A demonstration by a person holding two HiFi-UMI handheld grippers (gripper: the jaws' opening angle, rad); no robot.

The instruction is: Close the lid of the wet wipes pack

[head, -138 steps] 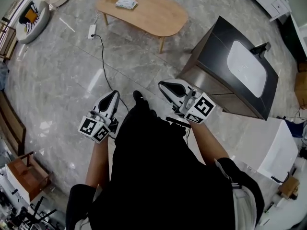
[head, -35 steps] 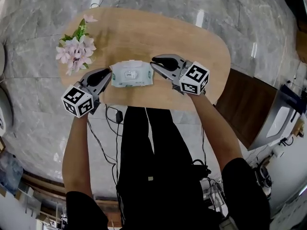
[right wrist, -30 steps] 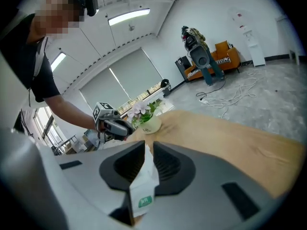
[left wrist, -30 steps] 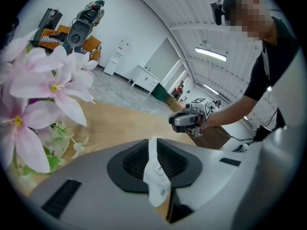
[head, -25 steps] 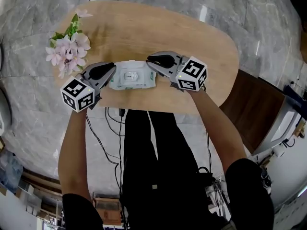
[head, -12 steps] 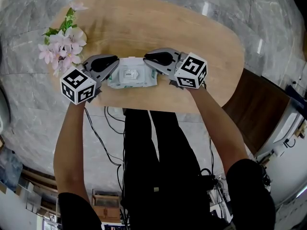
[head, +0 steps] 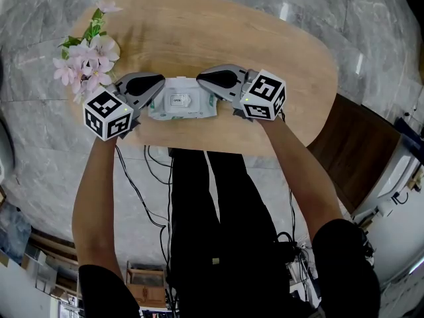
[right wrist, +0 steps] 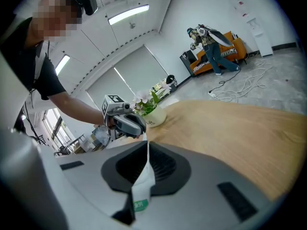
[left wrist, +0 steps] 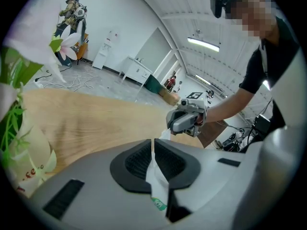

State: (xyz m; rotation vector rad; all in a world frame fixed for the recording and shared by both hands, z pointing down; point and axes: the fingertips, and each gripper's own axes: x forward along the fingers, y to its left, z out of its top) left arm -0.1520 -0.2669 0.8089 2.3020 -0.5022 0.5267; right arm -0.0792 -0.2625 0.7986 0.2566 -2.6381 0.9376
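The white wet wipes pack (head: pixel 180 101) lies lengthwise near the front edge of the oval wooden table (head: pixel 218 32). Its oblong lid (head: pixel 177 100) looks flat on top. My left gripper (head: pixel 158 81) is at the pack's left end and my right gripper (head: pixel 201 78) is at its right end. In the left gripper view the jaws (left wrist: pixel 152 152) are shut on the pack's thin film edge (left wrist: pixel 155 178). In the right gripper view the jaws (right wrist: pixel 146 152) pinch the other film edge (right wrist: pixel 141 176). Whether the pack rests on the table or hangs just above it I cannot tell.
A pot of pale pink flowers (head: pixel 83 52) stands on the table close to my left gripper's outer side. A dark cabinet (head: pixel 344 144) stands on the floor to the right. Cables (head: pixel 142 171) lie under the table's front edge.
Both grippers have moved in from beside the pack onto its two ends and now pinch its film edges. The pack has stayed at the table's front.
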